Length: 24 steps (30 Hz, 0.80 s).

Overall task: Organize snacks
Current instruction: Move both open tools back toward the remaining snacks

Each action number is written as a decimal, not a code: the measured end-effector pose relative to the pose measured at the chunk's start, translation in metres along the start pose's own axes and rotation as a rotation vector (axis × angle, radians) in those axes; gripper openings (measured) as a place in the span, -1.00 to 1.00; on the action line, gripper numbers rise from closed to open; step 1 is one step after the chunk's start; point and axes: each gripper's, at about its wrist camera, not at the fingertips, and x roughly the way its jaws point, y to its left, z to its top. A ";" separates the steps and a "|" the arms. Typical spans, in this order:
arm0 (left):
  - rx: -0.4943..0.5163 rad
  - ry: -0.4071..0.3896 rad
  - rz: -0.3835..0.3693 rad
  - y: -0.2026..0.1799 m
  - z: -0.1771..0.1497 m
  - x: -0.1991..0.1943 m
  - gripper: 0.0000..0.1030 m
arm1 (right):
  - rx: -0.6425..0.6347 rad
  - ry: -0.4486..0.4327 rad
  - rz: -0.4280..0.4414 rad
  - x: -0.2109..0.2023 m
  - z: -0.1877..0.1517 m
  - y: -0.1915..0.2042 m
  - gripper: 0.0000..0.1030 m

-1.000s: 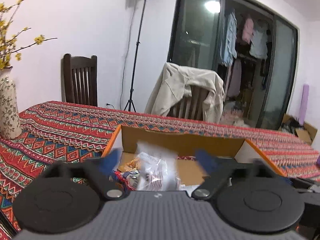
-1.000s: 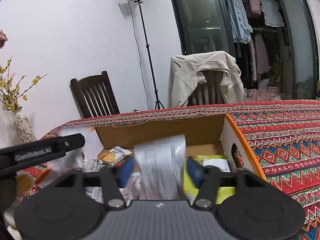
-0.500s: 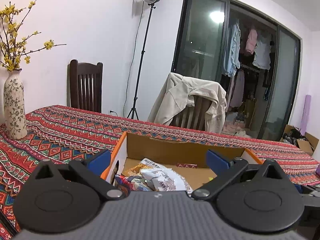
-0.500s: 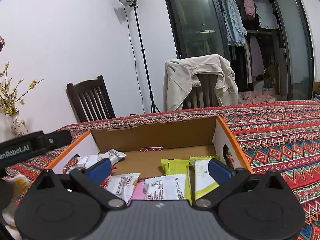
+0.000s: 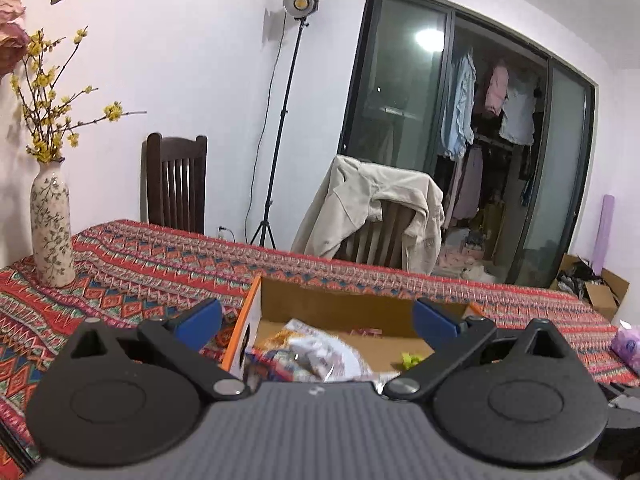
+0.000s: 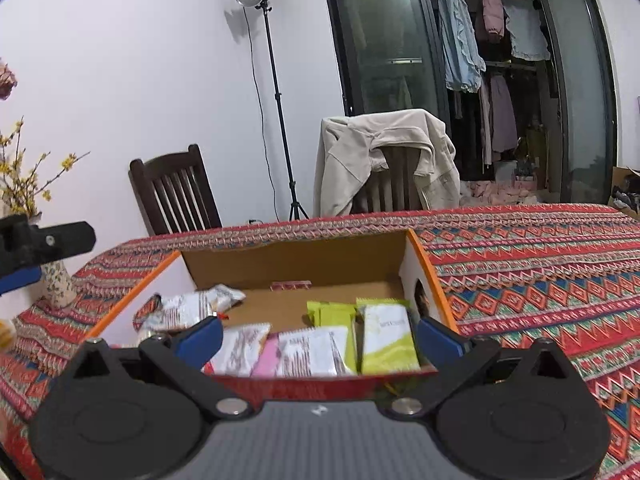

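Note:
An open cardboard box point(image 6: 304, 258) with orange edges sits on the patterned tablecloth. Inside lie several snack packets: two green-and-white ones point(image 6: 386, 332) on the right, white-and-pink ones point(image 6: 308, 350) in the front middle, crumpled silver ones point(image 6: 188, 308) on the left. My right gripper point(image 6: 318, 338) is open and empty, just in front of the box's near edge. My left gripper point(image 5: 316, 320) is open and empty, over the box's left side point(image 5: 250, 320), above a heap of packets point(image 5: 316, 354). Part of the left gripper point(image 6: 44, 240) shows at the right wrist view's left edge.
A flowered vase point(image 5: 52, 228) with yellow blossoms stands on the table at the left. Two wooden chairs point(image 5: 176, 184) stand behind the table, one draped with a beige jacket point(image 5: 372, 208). A light stand point(image 5: 280, 120) is by the wall. A purple packet point(image 5: 626, 344) lies at the far right.
Both grippers let go of the packets they held one second ago; the packets now lie in the box. Both grippers have opened wide and drawn back and up from the box.

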 end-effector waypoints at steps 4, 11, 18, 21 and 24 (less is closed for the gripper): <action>0.012 0.048 0.012 0.012 -0.014 -0.008 1.00 | -0.016 0.016 -0.001 -0.014 -0.012 -0.003 1.00; 0.008 0.183 0.049 0.043 -0.048 -0.015 1.00 | -0.025 0.052 0.005 -0.033 -0.040 -0.008 1.00; 0.046 0.291 0.106 0.064 -0.076 -0.022 1.00 | -0.007 0.110 0.022 -0.046 -0.069 -0.011 1.00; 0.111 0.358 0.133 0.062 -0.085 -0.018 1.00 | -0.008 0.121 0.026 -0.051 -0.076 -0.011 1.00; 0.144 0.422 0.148 0.060 -0.096 -0.009 1.00 | 0.000 0.127 0.022 -0.052 -0.078 -0.012 1.00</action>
